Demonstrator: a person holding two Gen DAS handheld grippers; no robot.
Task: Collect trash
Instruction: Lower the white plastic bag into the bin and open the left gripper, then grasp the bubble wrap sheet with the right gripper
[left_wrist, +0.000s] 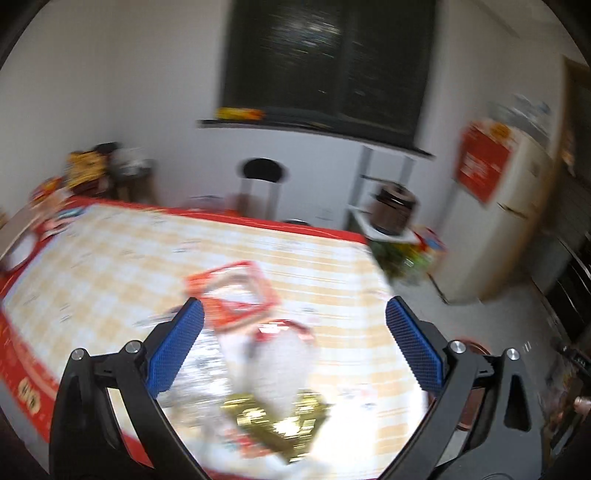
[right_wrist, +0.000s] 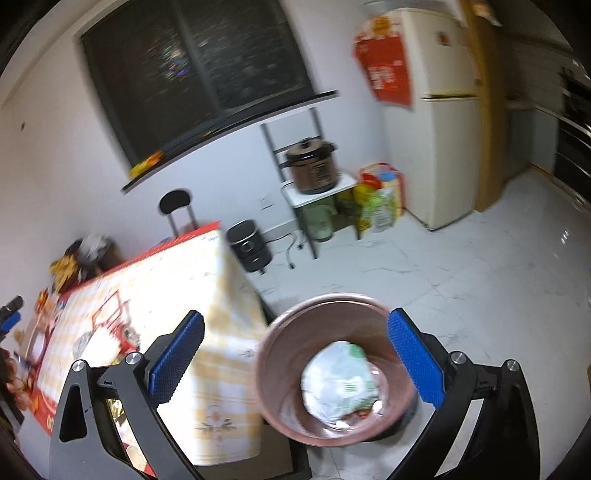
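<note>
The tablecloth (left_wrist: 110, 266) is yellow-and-white checked with a red border. The bin (right_wrist: 280, 417) is dusty pink, holding a white bag (right_wrist: 338, 384) with green print. Both grippers' pads (left_wrist: 173, 354) are blue.

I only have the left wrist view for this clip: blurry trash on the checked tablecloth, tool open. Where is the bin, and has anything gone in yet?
Observer: The round pinkish-brown plastic bin stands on the white tiled floor beside the table's corner, right under the right tool.
Operator: Anything inside it?
Observer: Yes, one crumpled white plastic bag with green print lies at the bottom.
Operator: Is the right tool holding something?
Observer: No, its blue pads are spread apart with nothing between them.
Operator: And the left tool?
Observer: The left tool is also open, above the white and red wrappers on the yellow checked tablecloth.
</note>
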